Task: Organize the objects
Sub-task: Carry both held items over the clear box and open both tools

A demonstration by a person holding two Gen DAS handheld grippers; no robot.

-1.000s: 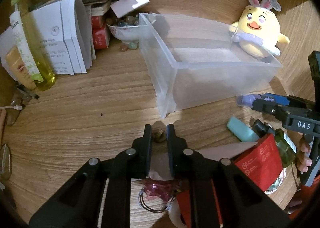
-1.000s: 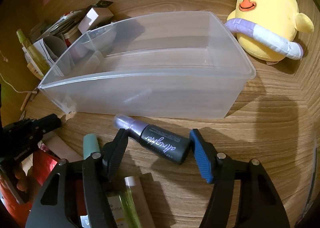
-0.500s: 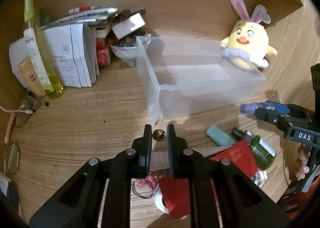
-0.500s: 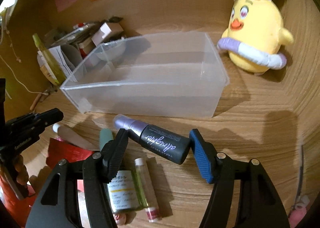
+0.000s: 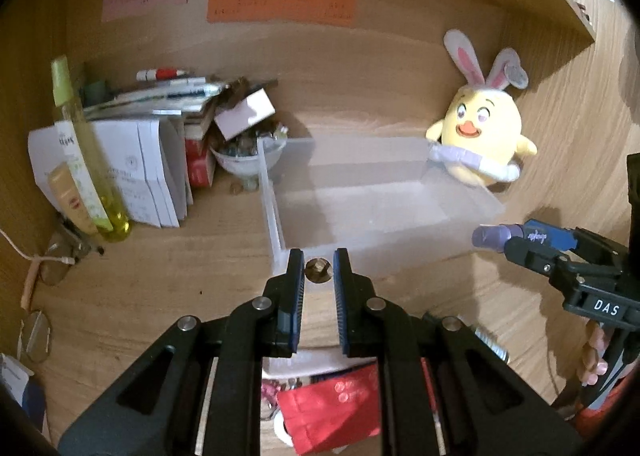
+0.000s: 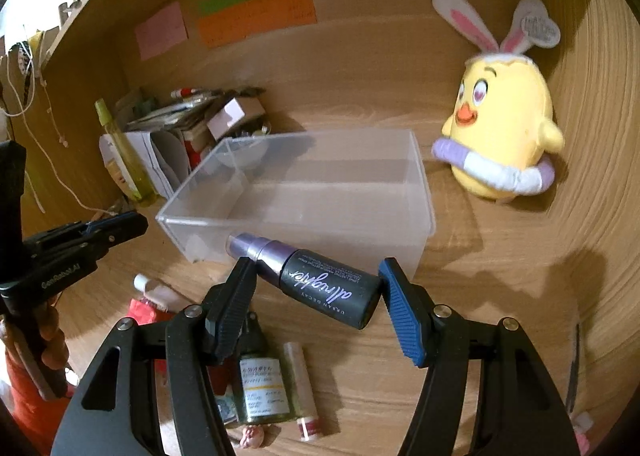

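right gripper (image 6: 316, 288) clamps the black spray bottle (image 6: 320, 284) crosswise, clear bin (image 6: 304, 192) at its 12 o'clock. left gripper (image 5: 318, 274) pinches what looks like a small brass knob (image 5: 318, 271).

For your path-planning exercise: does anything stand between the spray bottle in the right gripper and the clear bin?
Nothing visible does. The spray bottle, clamped in the right gripper, hangs just before the bin's near wall; only that wall must be cleared, and the bin looks empty.

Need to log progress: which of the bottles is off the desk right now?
The black spray bottle with the purple cap, clamped in the right gripper before the clear bin. The green-labelled bottle lies on the desk; the tall yellow one stands.
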